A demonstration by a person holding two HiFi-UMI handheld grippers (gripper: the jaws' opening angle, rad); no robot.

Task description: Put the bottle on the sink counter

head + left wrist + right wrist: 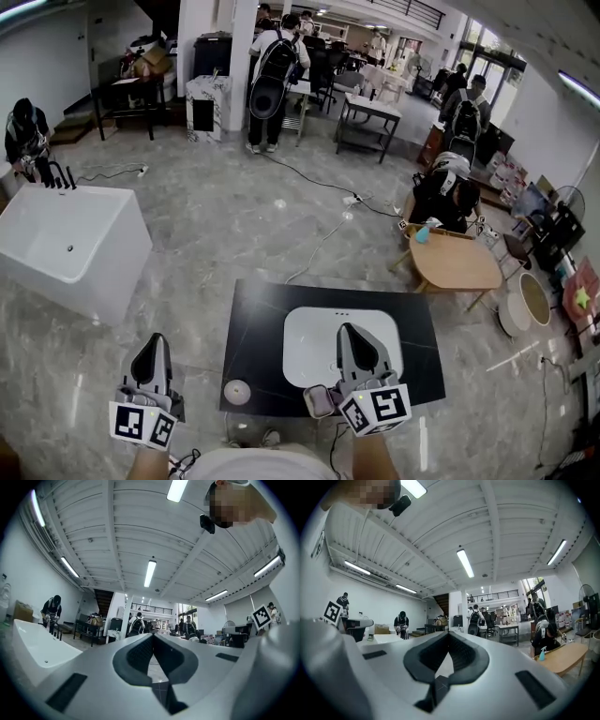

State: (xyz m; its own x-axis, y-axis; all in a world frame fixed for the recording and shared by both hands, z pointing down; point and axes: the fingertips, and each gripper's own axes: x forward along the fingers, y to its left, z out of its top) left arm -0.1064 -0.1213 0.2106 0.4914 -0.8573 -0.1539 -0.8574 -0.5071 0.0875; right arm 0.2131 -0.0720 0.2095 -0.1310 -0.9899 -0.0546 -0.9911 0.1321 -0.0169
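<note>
Left gripper (156, 339) and right gripper (348, 330) sit clenched, empty, lower frame. Bottle not clearly spotted. Best spread jaws before reaching near counter (262, 319).

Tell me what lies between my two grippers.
Head view: a small white round object on the black counter, between the left gripper and right gripper.

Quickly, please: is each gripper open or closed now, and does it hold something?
Left gripper: closed, jaws together, holding nothing.
Right gripper: closed, jaws together, holding nothing.
</note>
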